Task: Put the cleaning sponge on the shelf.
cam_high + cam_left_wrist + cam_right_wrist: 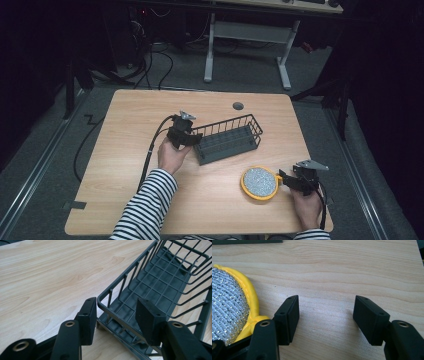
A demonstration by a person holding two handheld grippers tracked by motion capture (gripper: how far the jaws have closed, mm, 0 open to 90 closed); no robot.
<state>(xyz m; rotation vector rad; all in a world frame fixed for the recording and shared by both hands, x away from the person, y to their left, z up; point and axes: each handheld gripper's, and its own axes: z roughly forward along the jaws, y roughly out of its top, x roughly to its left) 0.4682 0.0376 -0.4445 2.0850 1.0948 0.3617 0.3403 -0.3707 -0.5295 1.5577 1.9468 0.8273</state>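
wire basket (229, 138) sits mid-table (125, 150), its near end straddled by the left gripper (116, 312): its fingers have closed in, one outside against the corner, the other inside. right gripper (327, 315) holds nothing, fingers apart over bare wood, just beside the yellow-rimmed pad (259, 183).

The high view looks down and forward over the whole table (125, 150), while each gripper view skims it closely (basket (160, 282) at 1 o'clock, scrubber (229, 307) at 9).
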